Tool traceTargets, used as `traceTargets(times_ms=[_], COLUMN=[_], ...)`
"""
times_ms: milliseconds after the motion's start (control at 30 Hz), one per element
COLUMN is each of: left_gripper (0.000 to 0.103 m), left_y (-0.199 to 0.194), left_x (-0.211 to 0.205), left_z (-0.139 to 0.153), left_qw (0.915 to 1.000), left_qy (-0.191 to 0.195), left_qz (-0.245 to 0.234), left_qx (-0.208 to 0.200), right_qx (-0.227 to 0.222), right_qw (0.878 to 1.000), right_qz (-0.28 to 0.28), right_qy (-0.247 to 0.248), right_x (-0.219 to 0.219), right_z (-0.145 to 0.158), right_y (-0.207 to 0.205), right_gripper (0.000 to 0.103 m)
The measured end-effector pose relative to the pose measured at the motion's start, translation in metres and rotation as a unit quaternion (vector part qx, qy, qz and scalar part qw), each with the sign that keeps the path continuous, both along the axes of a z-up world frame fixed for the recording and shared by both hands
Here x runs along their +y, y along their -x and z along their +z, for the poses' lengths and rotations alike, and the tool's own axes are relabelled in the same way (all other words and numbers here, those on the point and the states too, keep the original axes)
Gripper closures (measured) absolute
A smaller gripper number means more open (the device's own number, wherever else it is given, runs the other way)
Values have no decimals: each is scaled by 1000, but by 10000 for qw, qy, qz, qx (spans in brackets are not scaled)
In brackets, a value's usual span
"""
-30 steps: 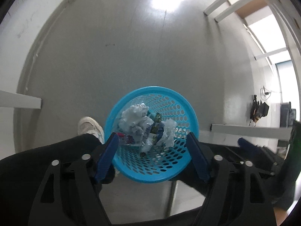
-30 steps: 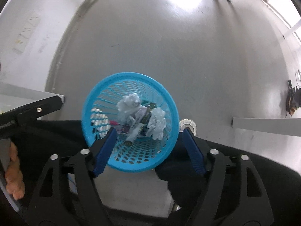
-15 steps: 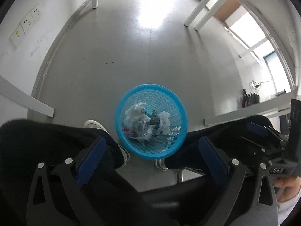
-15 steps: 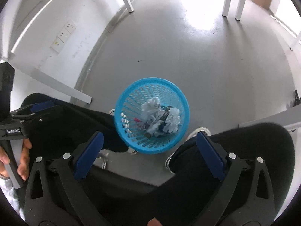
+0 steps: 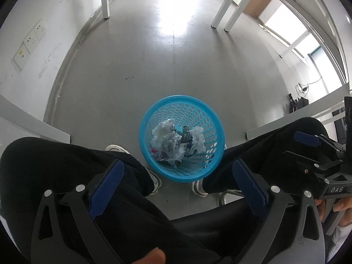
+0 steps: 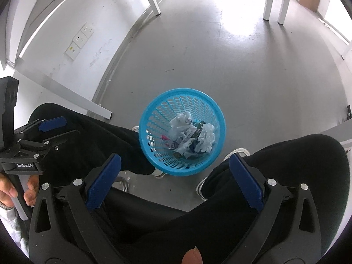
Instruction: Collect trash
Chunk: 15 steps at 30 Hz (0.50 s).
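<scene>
1. Both hand-held grippers have pulled up and away from the blue basket [image 5: 182, 138], which a second ago sat between their pads and now stands alone on the floor [image 5: 167, 66] between the person's shoes.
2. Left hand-held gripper [image 5: 179, 186] and right hand-held gripper [image 6: 175, 181] have just been opening; both are spread wide with nothing between the pads.
3. Crumpled paper [image 6: 208, 137] and wrappers lie inside the basket.
4. Judged: scan the floor for leftovers before descending again.
</scene>
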<state>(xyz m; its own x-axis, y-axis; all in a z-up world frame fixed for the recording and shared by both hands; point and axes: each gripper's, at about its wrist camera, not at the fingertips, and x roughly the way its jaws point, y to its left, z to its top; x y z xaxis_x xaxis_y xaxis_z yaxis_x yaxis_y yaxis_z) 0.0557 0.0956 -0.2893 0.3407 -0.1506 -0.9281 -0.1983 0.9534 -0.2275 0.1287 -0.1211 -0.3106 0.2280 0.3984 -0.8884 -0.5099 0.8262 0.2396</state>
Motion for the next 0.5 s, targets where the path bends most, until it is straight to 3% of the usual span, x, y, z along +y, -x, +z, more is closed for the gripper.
traceTargets(times_ms=[500], left_gripper=[6], left_y=[-2], left_x=[-5], left_z=[-1], left_qw=[10000], left_qy=[-67], left_qz=[-10], left_qx=[17], right_qx=[118], right_qw=[9999], right_qz=[29], right_qy=[-30], right_x=[1], right_z=[-5], right_y=[0], right_gripper=[9])
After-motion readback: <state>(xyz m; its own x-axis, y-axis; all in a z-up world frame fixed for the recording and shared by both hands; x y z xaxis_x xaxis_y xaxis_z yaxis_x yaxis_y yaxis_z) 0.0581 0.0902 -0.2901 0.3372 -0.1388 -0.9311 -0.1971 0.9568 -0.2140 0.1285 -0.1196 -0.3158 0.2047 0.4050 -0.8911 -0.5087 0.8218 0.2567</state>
